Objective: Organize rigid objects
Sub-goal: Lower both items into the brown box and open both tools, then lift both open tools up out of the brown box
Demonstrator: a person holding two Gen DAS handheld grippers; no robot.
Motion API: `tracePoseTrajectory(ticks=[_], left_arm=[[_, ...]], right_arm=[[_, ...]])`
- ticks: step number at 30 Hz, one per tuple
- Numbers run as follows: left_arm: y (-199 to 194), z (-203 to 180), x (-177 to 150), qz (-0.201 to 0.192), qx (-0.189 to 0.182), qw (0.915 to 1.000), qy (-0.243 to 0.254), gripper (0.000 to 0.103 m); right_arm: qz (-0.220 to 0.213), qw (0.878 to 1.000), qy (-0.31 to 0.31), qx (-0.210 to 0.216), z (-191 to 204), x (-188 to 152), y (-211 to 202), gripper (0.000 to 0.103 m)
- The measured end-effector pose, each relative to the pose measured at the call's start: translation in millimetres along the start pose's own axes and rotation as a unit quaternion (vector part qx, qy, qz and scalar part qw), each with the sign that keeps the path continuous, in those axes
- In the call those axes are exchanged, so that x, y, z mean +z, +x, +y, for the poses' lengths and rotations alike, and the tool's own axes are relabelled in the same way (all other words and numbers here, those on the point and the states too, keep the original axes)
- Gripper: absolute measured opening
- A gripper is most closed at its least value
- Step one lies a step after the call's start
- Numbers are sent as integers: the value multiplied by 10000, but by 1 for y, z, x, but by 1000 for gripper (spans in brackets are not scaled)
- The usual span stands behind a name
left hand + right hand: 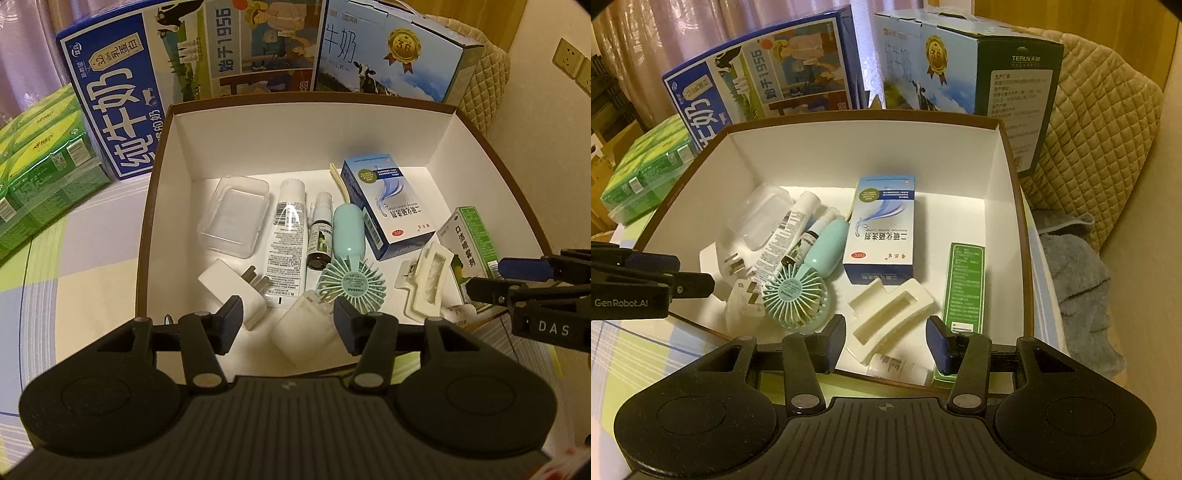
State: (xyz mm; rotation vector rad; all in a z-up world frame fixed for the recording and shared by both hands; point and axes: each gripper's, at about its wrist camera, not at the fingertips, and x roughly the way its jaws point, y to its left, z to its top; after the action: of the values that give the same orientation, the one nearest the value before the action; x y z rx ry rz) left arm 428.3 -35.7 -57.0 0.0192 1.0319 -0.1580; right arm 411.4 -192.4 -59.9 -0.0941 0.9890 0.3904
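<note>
Milk cartons (122, 110): large printed cases standing across the top of both frames, behind the box; heavy-looking, and not part of the sorting as far as I can judge.
Box (162, 155): a wide open box, brown outside and white inside, filling the centre of both frames; every small item lies on its floor.
Left tool (288, 319): bottom centre of the left wrist frame, jaws apart and holding nothing, hovering over a white plug adapter (301, 332) at the box's near edge.
Right tool (886, 341): bottom centre of the right wrist frame, jaws apart and empty, poised above the cream hair claw (894, 314).
Blue-and-white carton (882, 229): centre of the box; stiff card, probably light; best gripped across its narrow sides.
Green carton (964, 284): lower right of the box, along the right wall; light, stiff, edges easy to pinch.
Clear plastic case (234, 214): left centre of the box; smooth, likely slippery and brittle, so grip gently at the rim.
White tube (288, 236): just right of the case; somewhat squashy, better held near the cap.
Mint handheld fan (351, 280): centre of the box, handle pointing away; the thin ribs look fragile, so take the handle.
Hair claw: beside the green carton; hard, springy, awkward in shape; grip the straight spine.
Dark spray bottle (319, 240): between tube and fan handle; small, possibly glass, liable to roll.
</note>
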Motion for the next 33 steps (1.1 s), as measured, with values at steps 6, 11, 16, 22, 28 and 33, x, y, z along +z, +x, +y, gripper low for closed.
tracePoseTrajectory(ticks=[6, 11, 16, 22, 28, 33], left_arm=[[-7, -2, 0, -71, 60, 9999, -63, 54], [-17, -6, -1, -173, 73, 9997, -142, 55], [-37, -14, -6, -421, 44, 9989, -222, 59], [-75, -23, -21, -859, 26, 9952, -460, 69], [-117, -33, -53, -1274, 279, 9899, -549, 75], [-147, -41, -89, -1482, 400, 9859, -671, 76]], right_arm=[[-36, 10000, 37, -8, -1, -1, -4, 46], [-114, 9999, 71, -13, -4, -4, -9, 47], [-391, 9989, 224, 104, -10, -10, -27, 50], [-921, 9939, 508, 339, -16, -23, -65, 59], [-1168, 9908, 597, 340, -17, -46, -100, 61], [-1178, 9906, 583, 388, -14, -74, -120, 62]])
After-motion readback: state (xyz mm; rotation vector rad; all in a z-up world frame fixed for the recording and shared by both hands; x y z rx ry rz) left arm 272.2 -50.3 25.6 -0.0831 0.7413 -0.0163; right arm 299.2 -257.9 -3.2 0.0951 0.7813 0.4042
